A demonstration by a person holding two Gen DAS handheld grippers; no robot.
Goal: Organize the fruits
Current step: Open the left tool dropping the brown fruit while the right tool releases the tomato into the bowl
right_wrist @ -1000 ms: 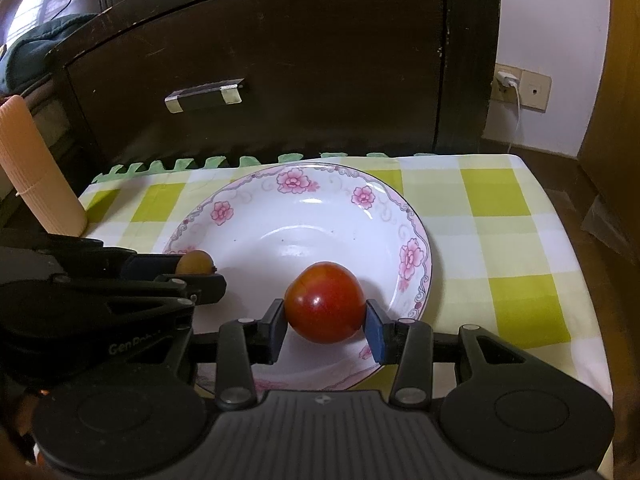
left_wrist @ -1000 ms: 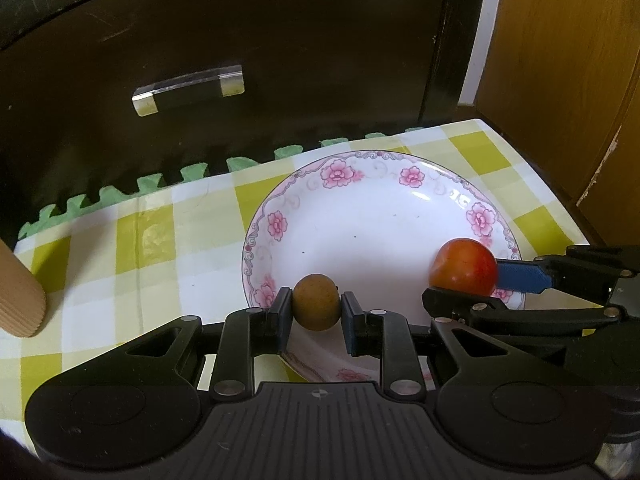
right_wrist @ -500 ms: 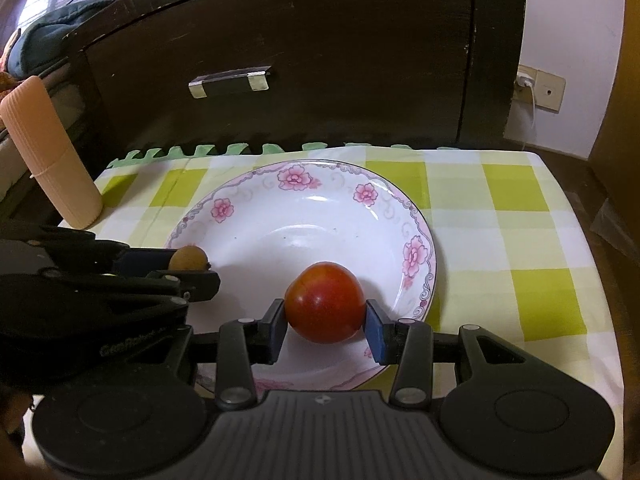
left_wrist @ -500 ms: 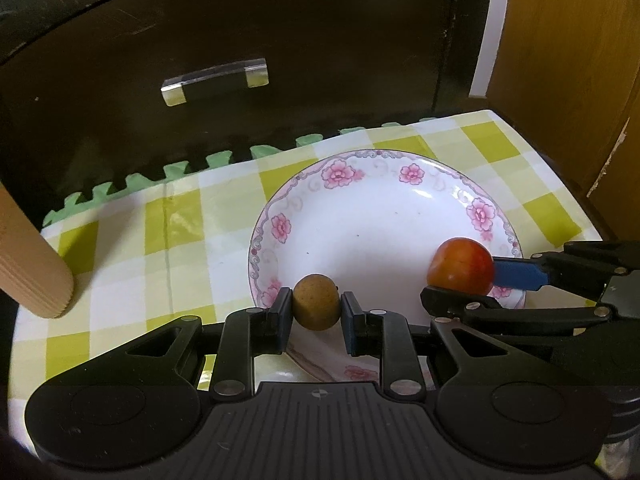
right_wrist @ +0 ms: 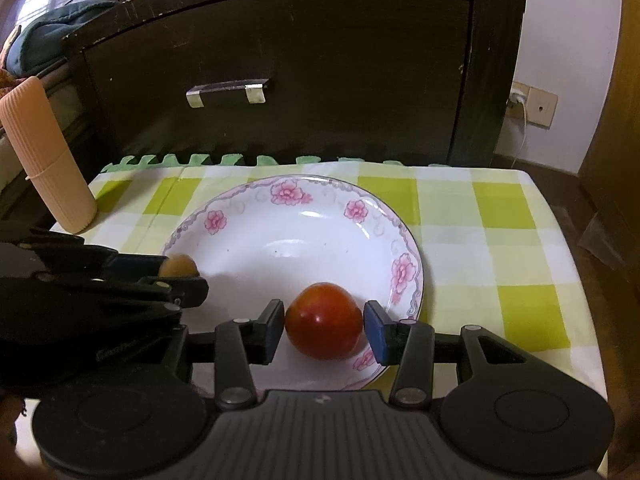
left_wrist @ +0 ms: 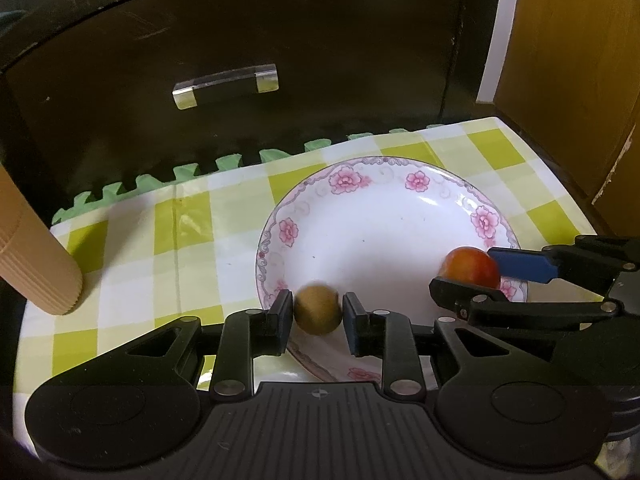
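A white plate with pink flowers [left_wrist: 400, 184] [right_wrist: 304, 196] sits on the checked cloth. My left gripper [left_wrist: 318, 316] hangs over the plate's near left rim, its jaws a little apart. The small brown fruit [left_wrist: 318, 311] between them looks blurred and sits low, loose from the pads. My right gripper [right_wrist: 325, 326] is over the near right part of the plate, barely open. The red tomato [right_wrist: 323, 322] [left_wrist: 470, 269] rests on the plate between its pads, with a thin gap at the blue right pad. The right wrist view also shows the brown fruit [right_wrist: 178, 266] at the left gripper's tips.
A ribbed peach-coloured cylinder [right_wrist: 48, 160] [left_wrist: 36, 264] stands on the cloth left of the plate. A dark cabinet with a metal handle [left_wrist: 226, 86] rises right behind the table. Bare yellow-checked cloth [right_wrist: 500, 240] lies right of the plate, and the table edge drops off beyond it.
Both grippers drew back and up from the cabinet. Both jaws have loosened: the tomato dropped onto the plate and the brown fruit is slipping down between the left pads.
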